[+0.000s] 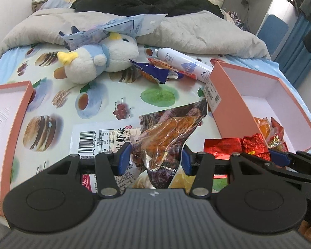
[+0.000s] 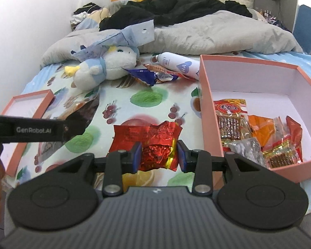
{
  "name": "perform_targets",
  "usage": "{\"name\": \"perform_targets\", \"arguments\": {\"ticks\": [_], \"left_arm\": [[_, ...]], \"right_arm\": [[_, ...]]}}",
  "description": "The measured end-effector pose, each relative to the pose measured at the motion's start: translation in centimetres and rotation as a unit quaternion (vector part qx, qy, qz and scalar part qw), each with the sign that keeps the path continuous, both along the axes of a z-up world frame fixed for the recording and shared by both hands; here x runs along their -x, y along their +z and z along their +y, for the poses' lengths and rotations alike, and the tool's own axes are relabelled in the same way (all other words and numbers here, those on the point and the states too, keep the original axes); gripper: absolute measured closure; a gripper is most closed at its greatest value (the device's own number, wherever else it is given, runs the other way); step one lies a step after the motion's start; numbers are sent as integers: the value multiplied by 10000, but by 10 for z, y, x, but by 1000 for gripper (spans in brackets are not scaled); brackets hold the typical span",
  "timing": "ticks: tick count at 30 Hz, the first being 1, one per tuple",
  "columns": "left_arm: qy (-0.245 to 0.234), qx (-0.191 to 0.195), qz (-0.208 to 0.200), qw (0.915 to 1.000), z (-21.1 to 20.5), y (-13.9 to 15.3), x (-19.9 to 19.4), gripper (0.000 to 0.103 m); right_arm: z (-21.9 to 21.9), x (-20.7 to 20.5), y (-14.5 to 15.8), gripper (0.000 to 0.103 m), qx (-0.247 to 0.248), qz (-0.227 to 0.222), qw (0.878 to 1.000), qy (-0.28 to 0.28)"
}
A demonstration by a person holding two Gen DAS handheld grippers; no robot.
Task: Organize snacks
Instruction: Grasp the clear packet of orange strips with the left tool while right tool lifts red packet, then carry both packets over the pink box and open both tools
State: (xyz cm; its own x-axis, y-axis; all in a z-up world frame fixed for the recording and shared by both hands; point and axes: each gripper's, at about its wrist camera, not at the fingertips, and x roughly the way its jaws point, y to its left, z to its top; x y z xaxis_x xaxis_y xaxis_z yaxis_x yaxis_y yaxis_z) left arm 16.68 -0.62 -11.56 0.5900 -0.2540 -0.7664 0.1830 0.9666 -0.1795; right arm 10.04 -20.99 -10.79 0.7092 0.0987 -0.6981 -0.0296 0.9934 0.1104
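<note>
Gripping a crinkled red foil snack packet between its blue pads, the right gripper holds it just off the fruit-print bedsheet, immediately left of the pink box. The left gripper is likewise closed on a large snack bag, part clear and showing orange-brown pieces, with a white barcode panel; this bag sits further left of the pink box, its upper corner reaching toward the box's labelled near corner.

Inside the pink box, several snacks already lie heaped in the near end: a red-and-yellow packet, an orange pouch, a clear wrapper and a small golden packet. The far half of the box floor is bare white.

Beyond the box's far left corner a white bottle with a blue heart label lies on its side, touching crumpled blue-and-orange snack wrappers. Left of these rests a white and blue plush toy with a pale blue paper packet lying over it. Well to the left of the box, at the sheet's edge, sits the pink lid, open side up. Behind everything, a grey blanket and black clothing are piled across the bed.
</note>
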Motion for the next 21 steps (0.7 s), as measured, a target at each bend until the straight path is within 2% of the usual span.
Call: {"name": "perform_targets", "arguments": {"ticks": [12, 21], "left_arm": [[116, 224, -316, 9992, -4, 39, 3, 48], [-13, 401, -601, 9974, -25, 80, -3, 48]], "right_arm": [[-16, 12, 28, 64, -198, -328, 9992, -127], [-34, 10, 65, 64, -218, -745, 9967, -220]]}}
